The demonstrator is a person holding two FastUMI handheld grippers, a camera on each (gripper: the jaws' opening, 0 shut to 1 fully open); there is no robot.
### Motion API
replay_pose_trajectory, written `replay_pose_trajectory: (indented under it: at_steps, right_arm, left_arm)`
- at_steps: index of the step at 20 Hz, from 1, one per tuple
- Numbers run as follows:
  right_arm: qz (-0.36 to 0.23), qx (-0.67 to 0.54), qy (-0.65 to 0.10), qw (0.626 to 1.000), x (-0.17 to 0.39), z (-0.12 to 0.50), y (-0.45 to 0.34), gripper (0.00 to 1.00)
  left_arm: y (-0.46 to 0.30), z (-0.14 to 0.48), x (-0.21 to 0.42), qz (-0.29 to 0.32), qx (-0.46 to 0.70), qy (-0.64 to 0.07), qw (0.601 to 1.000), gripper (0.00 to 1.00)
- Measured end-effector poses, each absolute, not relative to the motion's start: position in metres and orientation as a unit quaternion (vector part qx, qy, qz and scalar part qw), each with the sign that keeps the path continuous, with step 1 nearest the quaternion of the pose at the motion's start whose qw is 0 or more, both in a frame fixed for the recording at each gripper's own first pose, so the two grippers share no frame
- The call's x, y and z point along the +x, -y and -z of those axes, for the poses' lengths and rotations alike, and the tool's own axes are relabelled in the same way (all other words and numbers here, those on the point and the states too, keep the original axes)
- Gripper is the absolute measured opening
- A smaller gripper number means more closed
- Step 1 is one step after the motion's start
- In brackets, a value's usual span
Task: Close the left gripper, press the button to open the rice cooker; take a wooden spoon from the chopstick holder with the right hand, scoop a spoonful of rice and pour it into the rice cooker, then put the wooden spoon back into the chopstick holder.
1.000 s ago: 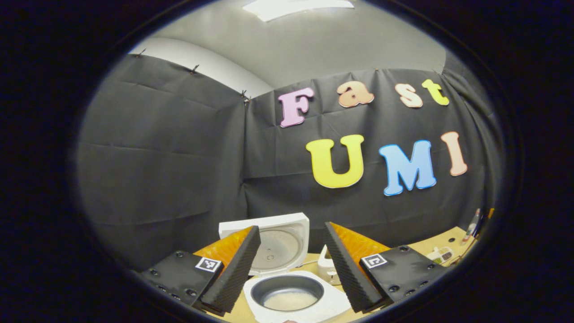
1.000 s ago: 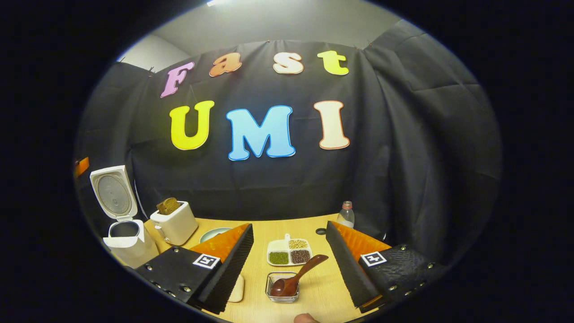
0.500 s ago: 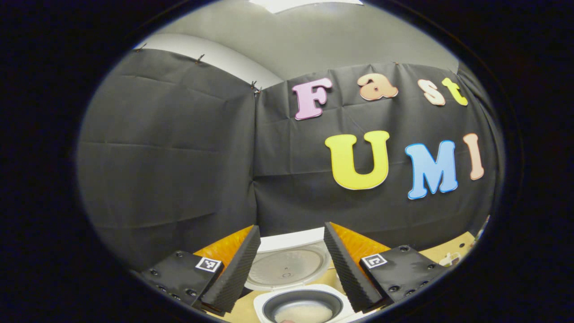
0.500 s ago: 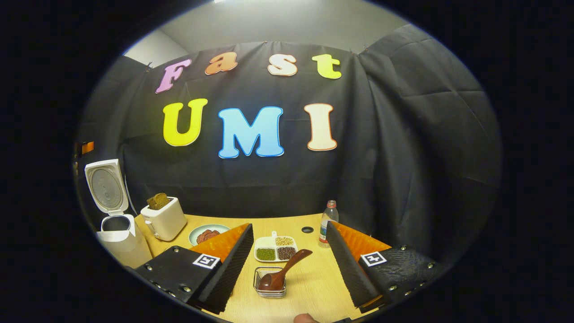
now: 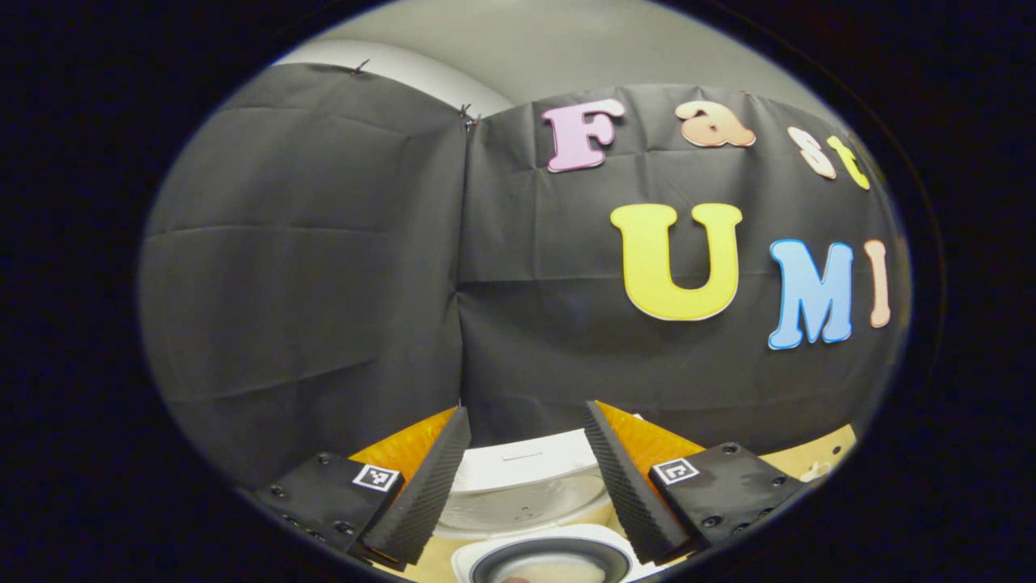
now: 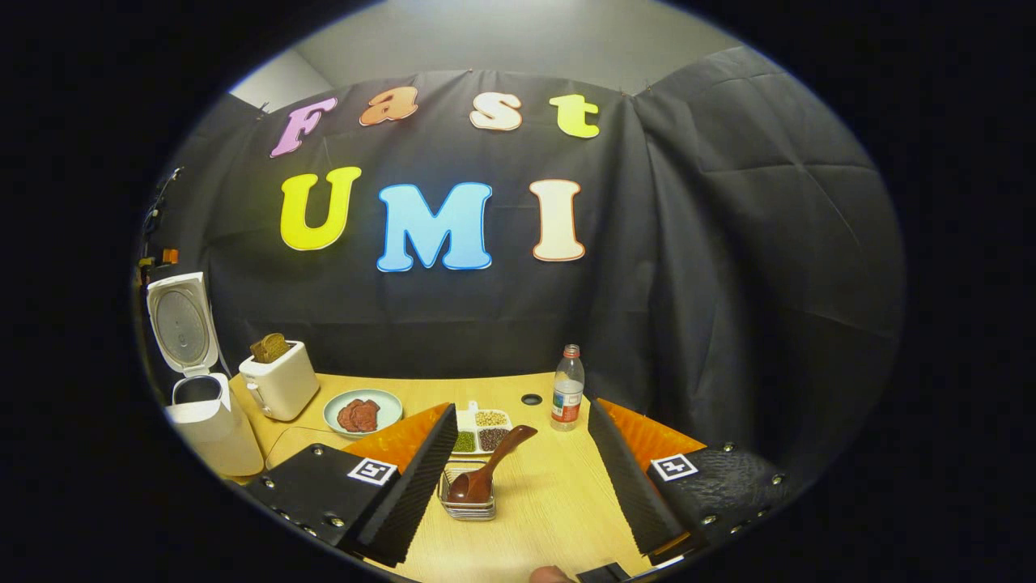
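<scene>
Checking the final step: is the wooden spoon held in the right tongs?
No: the wooden spoon rests in the wire holder, while the right tongs stand open around it.

Count, right gripper view: 1 rice cooker (image 6: 201,405), 1 toaster (image 6: 279,387), 1 plate (image 6: 362,411), 1 divided dish (image 6: 483,429), 1 bottle (image 6: 567,389), 1 wire holder (image 6: 467,494), 1 wooden spoon (image 6: 490,472).

You've got a glossy wooden spoon (image 6: 484,468) in a wire metal holder (image 6: 467,495), pale wood-grain desk (image 6: 550,510), smooth white plastic rice cooker (image 6: 202,405).
</scene>
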State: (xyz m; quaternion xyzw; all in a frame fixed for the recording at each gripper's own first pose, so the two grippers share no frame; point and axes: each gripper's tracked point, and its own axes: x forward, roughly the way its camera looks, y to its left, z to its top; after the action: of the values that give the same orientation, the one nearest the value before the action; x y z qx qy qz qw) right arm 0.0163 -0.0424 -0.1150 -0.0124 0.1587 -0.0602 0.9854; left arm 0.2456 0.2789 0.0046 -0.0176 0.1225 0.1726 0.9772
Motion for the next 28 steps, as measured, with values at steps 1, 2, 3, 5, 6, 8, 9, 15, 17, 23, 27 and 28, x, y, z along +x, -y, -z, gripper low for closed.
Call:
replay_pose_trajectory:
  at_steps: [1, 2, 3, 5, 6, 8, 9, 15, 17, 23, 27, 28]
  right_arm:
    - [0.063, -0.015, -0.16, 0.985, 0.014, 0.116, 0.044, 0.98]
    - [0.065, -0.017, -0.161, 0.985, 0.013, 0.117, 0.045, 0.99]
    - [0.066, -0.017, -0.161, 0.985, 0.012, 0.117, 0.047, 0.99]
    - [0.067, -0.017, -0.162, 0.984, 0.013, 0.117, 0.048, 0.99]
    - [0.066, -0.017, -0.163, 0.984, 0.013, 0.117, 0.048, 0.99]
    - [0.062, -0.017, -0.163, 0.985, 0.015, 0.117, 0.047, 0.99]
    - [0.059, -0.017, -0.162, 0.985, 0.018, 0.117, 0.045, 0.99]
    - [0.035, -0.02, -0.161, 0.986, 0.031, 0.119, 0.036, 0.99]
    - [0.025, -0.013, -0.16, 0.987, 0.036, 0.119, 0.031, 0.99]
    - [-0.003, -0.005, -0.155, 0.988, 0.035, 0.119, 0.024, 0.98]
    - [-0.018, -0.007, -0.159, 0.987, 0.041, 0.124, 0.018, 0.99]
    - [-0.021, -0.006, -0.16, 0.987, 0.043, 0.125, 0.017, 0.99]
  left_arm:
    - [-0.285, 0.002, 0.25, -0.179, -0.017, -0.132, 0.975, 0.98]
    - [-0.291, 0.007, 0.254, -0.186, -0.019, -0.136, 0.973, 0.98]
    - [-0.295, 0.01, 0.258, -0.19, -0.023, -0.14, 0.972, 0.98]
    - [-0.298, 0.019, 0.261, -0.194, -0.039, -0.151, 0.969, 0.98]
    - [-0.299, 0.018, 0.26, -0.197, -0.037, -0.15, 0.968, 0.98]
    - [-0.297, 0.02, 0.26, -0.2, -0.036, -0.152, 0.967, 0.97]
    - [-0.296, 0.02, 0.26, -0.2, -0.034, -0.153, 0.967, 0.98]
    - [-0.276, 0.02, 0.239, -0.195, -0.029, -0.151, 0.969, 0.96]
    - [-0.268, 0.02, 0.229, -0.193, -0.025, -0.148, 0.97, 0.96]
    - [-0.241, 0.026, 0.199, -0.191, -0.022, -0.147, 0.97, 1.0]
    - [-0.219, 0.037, 0.176, -0.183, -0.011, -0.15, 0.972, 1.0]
    - [-0.215, 0.039, 0.171, -0.181, -0.01, -0.151, 0.972, 1.0]
